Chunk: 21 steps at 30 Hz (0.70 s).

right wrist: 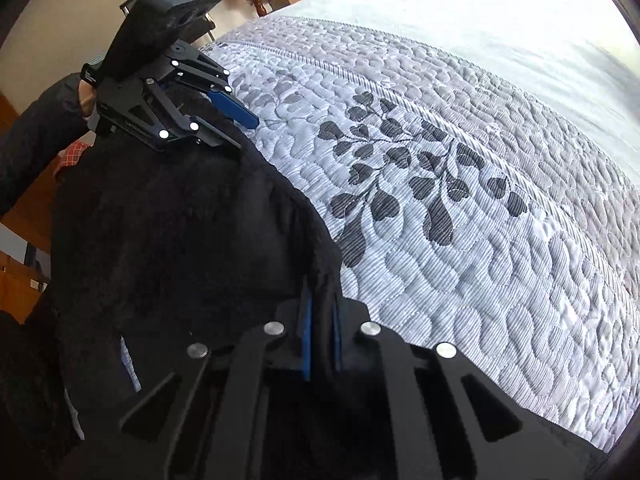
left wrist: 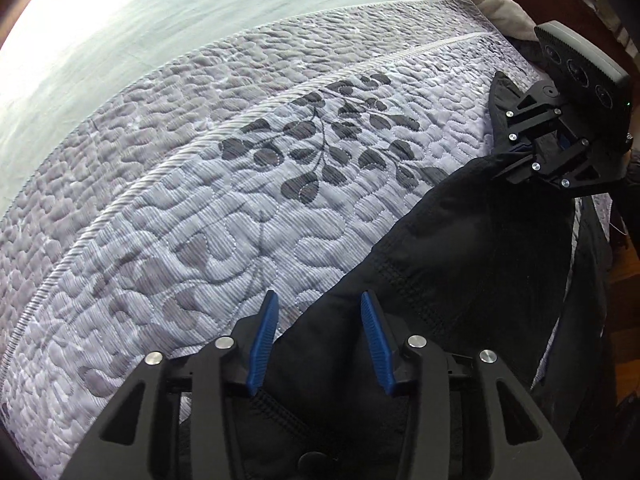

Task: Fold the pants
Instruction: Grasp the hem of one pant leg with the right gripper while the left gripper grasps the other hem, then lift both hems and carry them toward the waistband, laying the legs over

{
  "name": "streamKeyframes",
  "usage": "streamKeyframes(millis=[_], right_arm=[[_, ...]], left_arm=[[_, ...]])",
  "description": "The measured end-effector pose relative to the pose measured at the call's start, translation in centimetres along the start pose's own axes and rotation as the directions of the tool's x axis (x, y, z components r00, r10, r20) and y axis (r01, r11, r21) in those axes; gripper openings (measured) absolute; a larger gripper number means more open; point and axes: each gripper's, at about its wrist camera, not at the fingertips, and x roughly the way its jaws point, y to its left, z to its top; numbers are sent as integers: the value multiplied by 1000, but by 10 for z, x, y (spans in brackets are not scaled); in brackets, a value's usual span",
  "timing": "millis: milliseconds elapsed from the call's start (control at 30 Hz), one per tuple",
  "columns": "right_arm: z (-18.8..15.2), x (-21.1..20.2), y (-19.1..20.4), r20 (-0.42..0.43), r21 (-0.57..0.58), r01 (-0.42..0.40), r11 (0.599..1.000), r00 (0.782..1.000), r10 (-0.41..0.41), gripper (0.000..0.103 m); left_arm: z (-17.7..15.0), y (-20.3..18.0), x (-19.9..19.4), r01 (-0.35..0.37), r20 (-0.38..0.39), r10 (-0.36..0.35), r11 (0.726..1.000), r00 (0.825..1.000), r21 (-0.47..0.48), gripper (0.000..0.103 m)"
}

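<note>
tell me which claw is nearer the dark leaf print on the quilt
Right. The right claw grips the black pants just beside the leaf print. The left claw sits astride the pants farther down the quilt.

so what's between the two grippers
Only the black pants: in the left wrist view they run unbroken from the left gripper to the right gripper, over the quilt.

Both grippers are black, angular frames with silver screw heads and ribbed blue finger pads (left wrist: 266, 344); a dark quilted sleeve (right wrist: 36, 136) shows behind one.
</note>
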Motion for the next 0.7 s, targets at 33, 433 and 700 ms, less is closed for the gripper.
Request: streamKeyframes(millis=[33,433,700], right_arm=[[-3,-6,0,18,0,2,1000,1000,-2,6],[-9,-37,13,163,-15,-35,999,986,37,6],[-13,-42,18,206,49,19,999,978,-29,7]], left_arm=[[2,-2,0,31,-4,-31,999,1000,18,48],[21,-22,16,256,-128,-239,956,963,143,45],[5,-35,-3,191,-9,-191,976,982,108,10]])
